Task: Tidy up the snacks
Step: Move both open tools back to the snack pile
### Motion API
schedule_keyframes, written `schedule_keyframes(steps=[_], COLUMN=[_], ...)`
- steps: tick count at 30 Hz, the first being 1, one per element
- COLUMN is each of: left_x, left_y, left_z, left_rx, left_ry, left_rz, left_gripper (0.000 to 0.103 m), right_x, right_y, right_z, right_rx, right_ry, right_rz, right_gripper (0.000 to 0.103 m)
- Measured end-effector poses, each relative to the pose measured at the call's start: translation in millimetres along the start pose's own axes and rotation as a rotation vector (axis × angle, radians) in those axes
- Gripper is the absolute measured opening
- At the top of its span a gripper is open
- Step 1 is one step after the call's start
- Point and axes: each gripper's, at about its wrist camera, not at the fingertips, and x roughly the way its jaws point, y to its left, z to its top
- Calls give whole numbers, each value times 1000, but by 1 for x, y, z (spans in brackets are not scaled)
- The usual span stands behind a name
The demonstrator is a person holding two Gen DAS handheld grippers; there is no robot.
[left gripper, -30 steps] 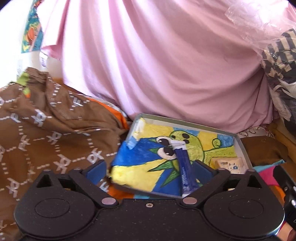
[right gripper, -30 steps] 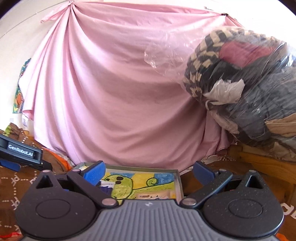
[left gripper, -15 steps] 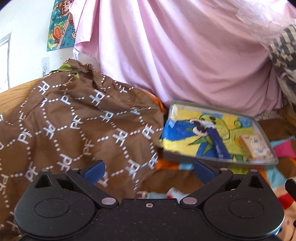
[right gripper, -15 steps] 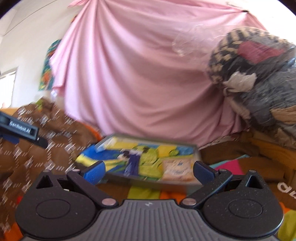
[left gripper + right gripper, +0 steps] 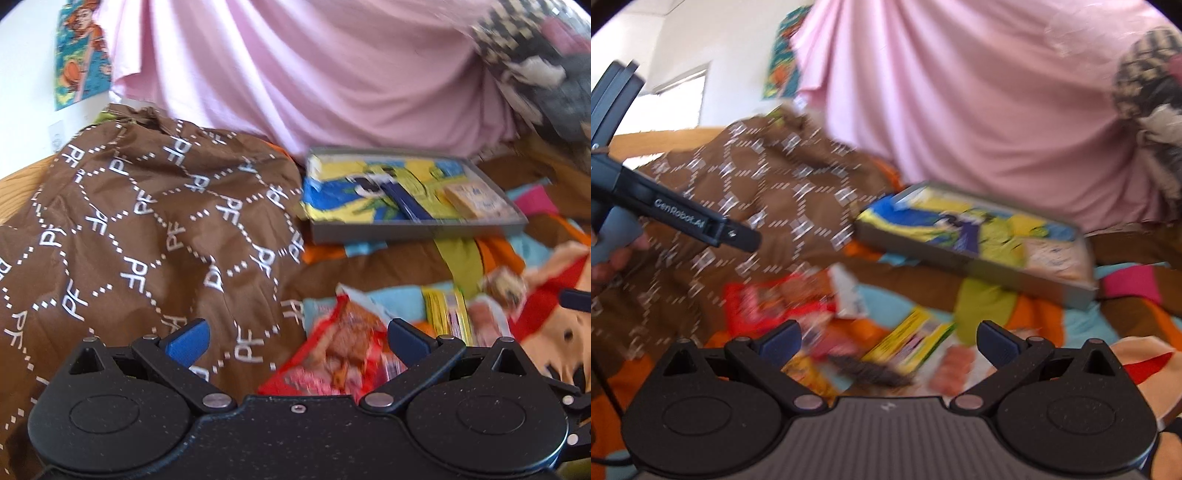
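Note:
A grey tray (image 5: 417,230) (image 5: 964,258) with a painted lining holds a dark blue snack stick (image 5: 406,203) and a beige packet (image 5: 476,199) (image 5: 1056,258). Loose snacks lie on the bed in front of it: a red packet (image 5: 340,354) (image 5: 768,299), a yellow packet (image 5: 448,314) (image 5: 912,343) and smaller blurred ones. My left gripper (image 5: 297,341) is open just above the red packet. My right gripper (image 5: 888,339) is open above the yellow packet. The left gripper's body (image 5: 683,221) shows at the left of the right wrist view.
A brown patterned cloth (image 5: 129,240) (image 5: 746,192) is heaped on the left. A pink drape (image 5: 314,74) hangs behind the tray. Bagged clothes (image 5: 546,66) pile up at the right. The bed cover (image 5: 554,314) is multicoloured. A hand (image 5: 609,258) holds the left gripper.
Both grippers have pulled back from the tray and tilted down, so the loose snacks on the bed have come into view. Both remain open and empty.

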Motion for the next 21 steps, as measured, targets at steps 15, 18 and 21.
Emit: schedule_keyframes(steps=[15,18,21], left_x=[24,27,31], left_y=[-4,-4,-4], left_z=[-20,-21,-21], left_rx=[131,145,173], left_ry=[128,140,155], left_rz=[-71,-82,-86], left_gripper=[102,102,102], right_x=[36,38,41], right_y=[0,1,5], right_z=[-19,-20,-20], right_rx=[75,69,42], right_ry=[248,265,282], right_rz=[155,176,201], right_gripper=[103,103,103])
